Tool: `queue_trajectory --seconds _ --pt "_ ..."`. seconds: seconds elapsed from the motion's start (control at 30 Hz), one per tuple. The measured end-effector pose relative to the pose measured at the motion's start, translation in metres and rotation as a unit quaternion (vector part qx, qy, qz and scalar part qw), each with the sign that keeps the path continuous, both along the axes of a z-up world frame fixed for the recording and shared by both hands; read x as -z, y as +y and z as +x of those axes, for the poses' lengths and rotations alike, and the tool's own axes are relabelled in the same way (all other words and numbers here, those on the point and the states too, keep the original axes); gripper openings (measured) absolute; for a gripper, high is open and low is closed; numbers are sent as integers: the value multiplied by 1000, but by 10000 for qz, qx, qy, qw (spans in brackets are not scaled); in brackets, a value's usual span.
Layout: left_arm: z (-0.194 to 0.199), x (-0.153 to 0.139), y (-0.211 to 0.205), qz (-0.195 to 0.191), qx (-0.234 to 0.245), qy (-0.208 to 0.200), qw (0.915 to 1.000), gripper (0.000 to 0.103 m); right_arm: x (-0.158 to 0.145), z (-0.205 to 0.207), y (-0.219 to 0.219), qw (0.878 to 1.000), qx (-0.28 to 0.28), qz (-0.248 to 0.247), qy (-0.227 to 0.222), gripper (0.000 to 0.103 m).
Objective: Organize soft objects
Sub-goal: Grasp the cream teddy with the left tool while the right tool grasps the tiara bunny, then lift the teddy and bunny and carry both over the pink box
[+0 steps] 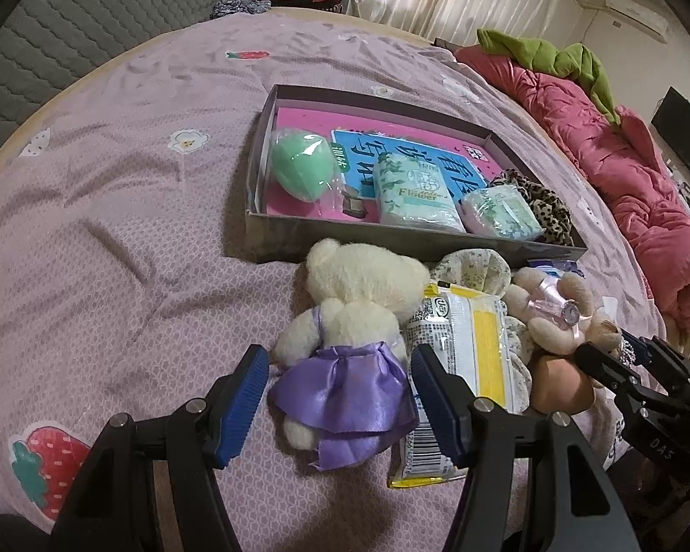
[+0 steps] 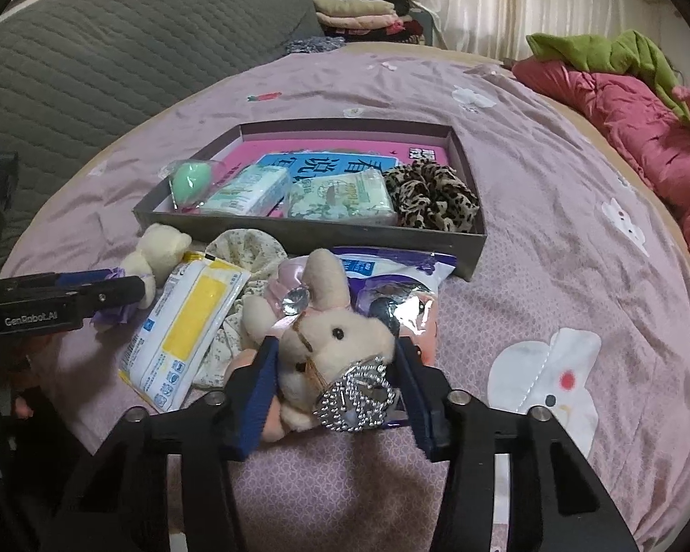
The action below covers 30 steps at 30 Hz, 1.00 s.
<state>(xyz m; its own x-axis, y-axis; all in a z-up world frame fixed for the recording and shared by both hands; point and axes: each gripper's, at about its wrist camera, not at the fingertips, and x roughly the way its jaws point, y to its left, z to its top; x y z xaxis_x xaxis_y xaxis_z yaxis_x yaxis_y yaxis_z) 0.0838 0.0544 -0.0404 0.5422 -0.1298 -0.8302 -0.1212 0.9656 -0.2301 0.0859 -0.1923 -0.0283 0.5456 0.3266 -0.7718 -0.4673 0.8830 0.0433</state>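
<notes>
A cream teddy bear in a purple dress (image 1: 349,336) lies on the bed in front of a dark shallow box (image 1: 391,233). My left gripper (image 1: 340,407) is open with its blue pads on either side of the bear's skirt. My right gripper (image 2: 333,395) straddles a beige plush rabbit (image 2: 336,340) with a rhinestone bow; its pads stand close to the rabbit's sides and contact is unclear. The box (image 2: 299,230) holds a green sponge egg (image 1: 301,165), two tissue packs (image 1: 414,193) and a leopard scrunchie (image 2: 430,200).
A yellow-and-white wipes pack (image 1: 460,368), a floral scrunchie (image 2: 248,248), a purple foil packet (image 2: 391,285) and a peach object (image 1: 561,384) lie beside the toys. A red quilt (image 1: 621,161) with a green garment lies at the right. Folded clothes (image 2: 359,11) sit beyond the bed.
</notes>
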Motion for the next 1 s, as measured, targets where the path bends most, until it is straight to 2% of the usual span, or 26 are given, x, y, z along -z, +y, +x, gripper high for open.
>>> queue_trajectory --seconds 0.17,0.73,0.87,1.0 --pt "2 2 3 -22 -39 13 10000 64 -4 -2 0 9999 -16 42 -125 45" --pt "16 13 3 -6 -57 100 9999 63 -13 -3 -8 9993 96 256 -254 44" --pt "16 12 0 74 15 60 10000 52 -15 -2 -8 9991 95 280 -289 44" --pt "12 4 -4 99 124 -91 9998 48 -15 -3 -8 9991 76 303 -293 44"
